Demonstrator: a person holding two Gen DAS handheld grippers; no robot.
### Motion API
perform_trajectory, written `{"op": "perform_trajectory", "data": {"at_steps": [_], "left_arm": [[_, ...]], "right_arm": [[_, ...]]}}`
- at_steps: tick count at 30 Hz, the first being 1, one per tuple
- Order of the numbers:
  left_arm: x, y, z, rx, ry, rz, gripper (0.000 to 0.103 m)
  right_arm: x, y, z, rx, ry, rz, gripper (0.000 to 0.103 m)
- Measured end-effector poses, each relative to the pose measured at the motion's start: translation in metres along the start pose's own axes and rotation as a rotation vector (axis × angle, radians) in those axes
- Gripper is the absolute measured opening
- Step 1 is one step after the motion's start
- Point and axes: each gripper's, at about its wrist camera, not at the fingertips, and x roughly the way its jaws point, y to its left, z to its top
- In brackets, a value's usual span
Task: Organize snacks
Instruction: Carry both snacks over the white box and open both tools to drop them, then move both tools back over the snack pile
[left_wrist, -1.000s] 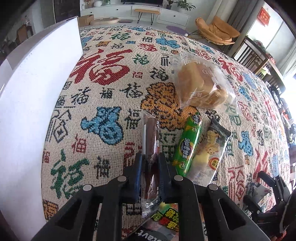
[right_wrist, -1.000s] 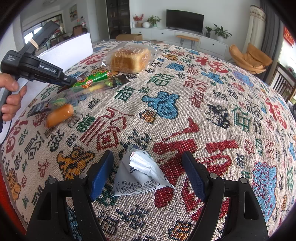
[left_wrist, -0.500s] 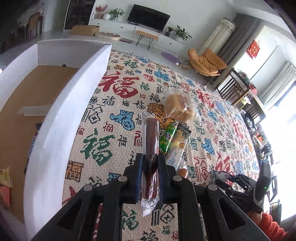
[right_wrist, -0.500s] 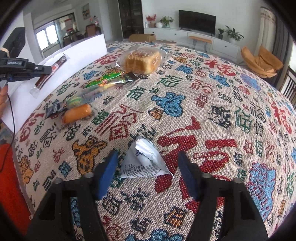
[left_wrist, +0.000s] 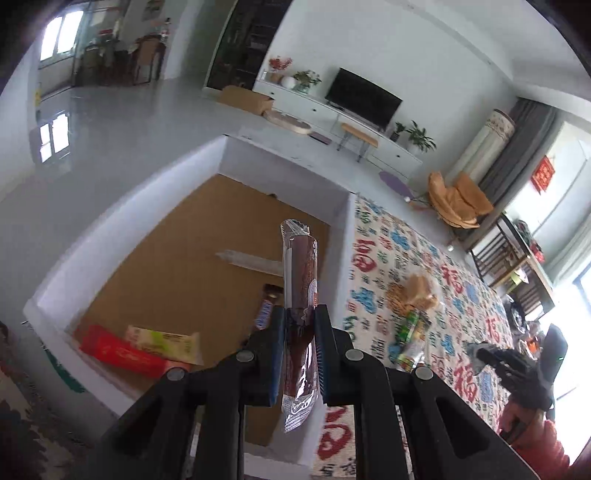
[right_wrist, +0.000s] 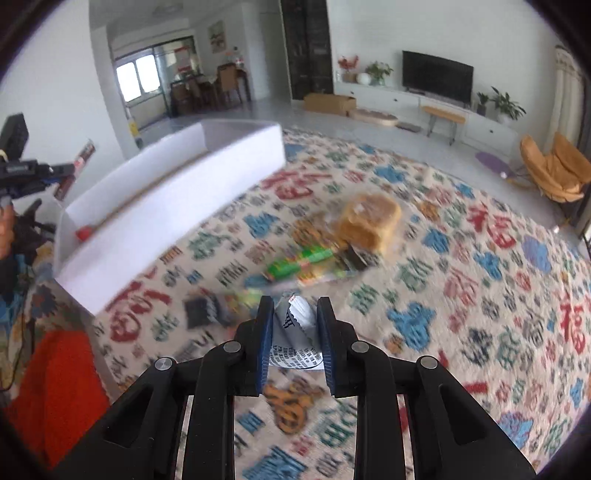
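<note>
Sausage stick (left_wrist: 300, 295) in clear wrap sits pinched between the left gripper (left_wrist: 300, 350) fingers, held above the white box (left_wrist: 343, 236), over its cardboard floor. Inside the box lie a red packet (left_wrist: 122, 354) and a chocolate bar (left_wrist: 266, 310). The right gripper (right_wrist: 295, 339) has just been closing; its fingers now clamp a silver triangular packet (right_wrist: 295, 332), beside the box over the patterned table (right_wrist: 480, 295).

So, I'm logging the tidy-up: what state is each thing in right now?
left gripper: shut on the brown sausage stick, held over the box.
right gripper: just closed on the silver packet.
white box: open, some snacks inside.
bread bag: lying on the cloth.
green snack: lying on the cloth.
</note>
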Motion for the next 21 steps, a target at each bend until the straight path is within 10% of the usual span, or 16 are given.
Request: {"op": "perform_trajectory", "data": {"at_steps": [8,10,13,21], "left_arm": [[0.027,0.058,-0.006,-0.040,0.049,0.180,0.018],[0.027,0.064,-0.014,-0.050,0.050,0.221,0.040],[0.020,0.066,-0.024,-0.060,-0.001,0.235,0.081],[0.004,0.006,-0.066,0.043,-0.048,0.132,0.083]], "right_arm": [[0.043,0.155,0.127,-0.047,-0.053,0.356,0.026],[0.066,0.185,0.141,-0.032,-0.017,0.398,0.038],[0.074,0.205,0.146,0.001,-0.028,0.420,0.053],[0.031,0.149,0.091,-0.067,-0.136,0.216,0.062]]}}
